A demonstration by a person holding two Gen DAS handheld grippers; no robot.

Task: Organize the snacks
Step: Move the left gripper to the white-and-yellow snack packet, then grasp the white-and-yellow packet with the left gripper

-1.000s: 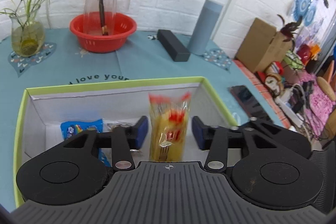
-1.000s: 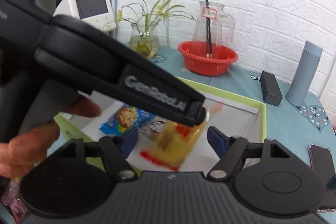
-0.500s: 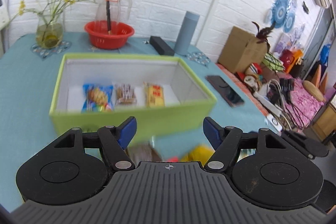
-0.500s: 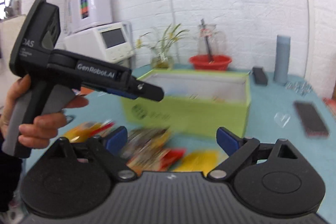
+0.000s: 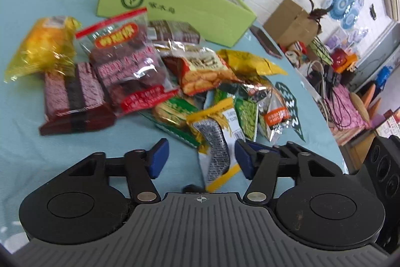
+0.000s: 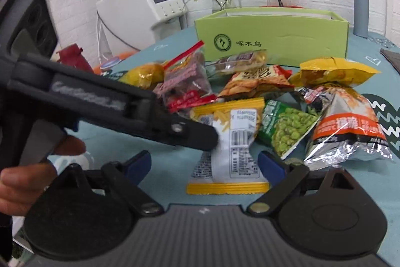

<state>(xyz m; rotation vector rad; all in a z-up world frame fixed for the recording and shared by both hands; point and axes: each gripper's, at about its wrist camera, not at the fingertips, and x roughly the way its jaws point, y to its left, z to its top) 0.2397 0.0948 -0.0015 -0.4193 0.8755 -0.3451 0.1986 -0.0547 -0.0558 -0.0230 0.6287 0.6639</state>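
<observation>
A pile of several snack packets lies on the teal tablecloth in front of the green box (image 5: pixel 175 1), also in the right wrist view (image 6: pixel 275 34). Nearest is a yellow-and-silver packet (image 5: pixel 215 142), seen from its back in the right wrist view (image 6: pixel 232 142). My left gripper (image 5: pixel 200 157) is open, low over the table, its blue pads either side of that packet's near end. My right gripper (image 6: pixel 205 164) is open just in front of the same packet. The left gripper's body (image 6: pixel 105 104) crosses the right wrist view, its tip over the packet.
In the pile are a red-edged bag of dark cakes (image 5: pixel 125 66), a yellow bun bag (image 5: pixel 42 44), a green pea packet (image 6: pixel 285 126) and a silver-orange packet (image 6: pixel 350 121). A phone (image 5: pixel 267 41) lies right of the box. A grey bottle (image 6: pixel 361 9) stands behind it.
Both grippers have pulled back from the box and dropped low toward the snack pile. The left gripper left a yellow packet inside the box and now straddles the yellow-and-silver packet.
</observation>
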